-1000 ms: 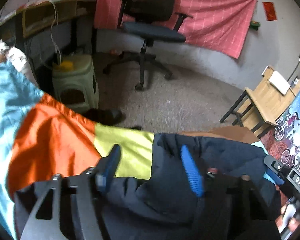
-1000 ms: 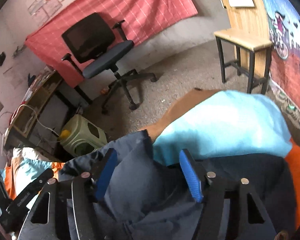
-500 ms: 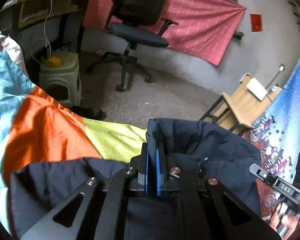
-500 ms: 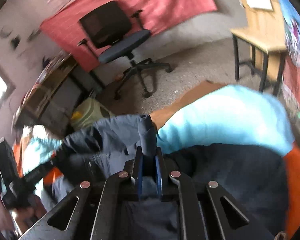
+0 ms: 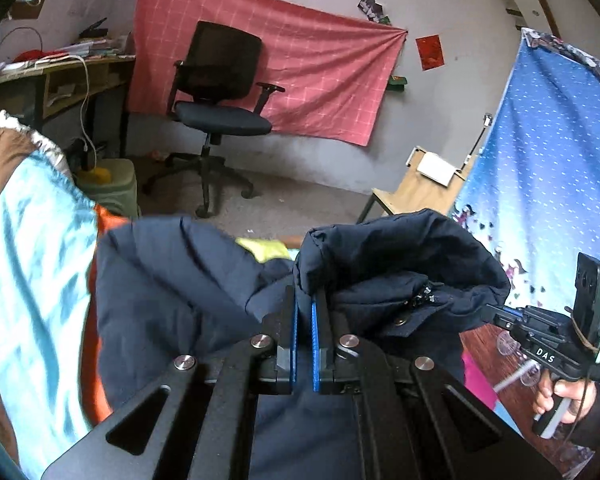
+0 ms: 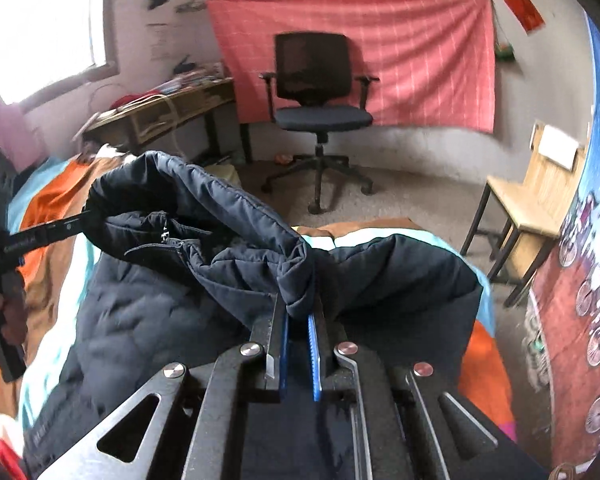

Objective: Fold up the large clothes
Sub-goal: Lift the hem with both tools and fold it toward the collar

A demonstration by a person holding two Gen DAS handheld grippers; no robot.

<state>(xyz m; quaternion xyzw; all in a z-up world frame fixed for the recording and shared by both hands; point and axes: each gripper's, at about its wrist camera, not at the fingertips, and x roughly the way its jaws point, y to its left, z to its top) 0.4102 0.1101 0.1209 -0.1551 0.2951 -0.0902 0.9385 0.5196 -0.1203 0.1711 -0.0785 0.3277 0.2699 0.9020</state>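
You have the dark navy quilted jacket (image 5: 172, 292) pinched by both claws: the left gripper (image 5: 304, 312) is clamped on a fold of its edge, and the right gripper (image 6: 298, 312) is clamped the same way on another fold of that raised edge, blue pads squeezed narrow with cloth between them. The jacket's lifted edge hangs between your two hands, while its body lies below on the bedspread of turquoise, orange and yellow-green panels (image 5: 32, 264). To fold well, I would keep both grips firm and level with each other, so the edge stays taut and straight. Carry it over the body as one line, not one hand ahead. The zipper (image 6: 168, 240) looks bunched near the middle; it may wrinkle the fold, so stretch gently apart before laying down.
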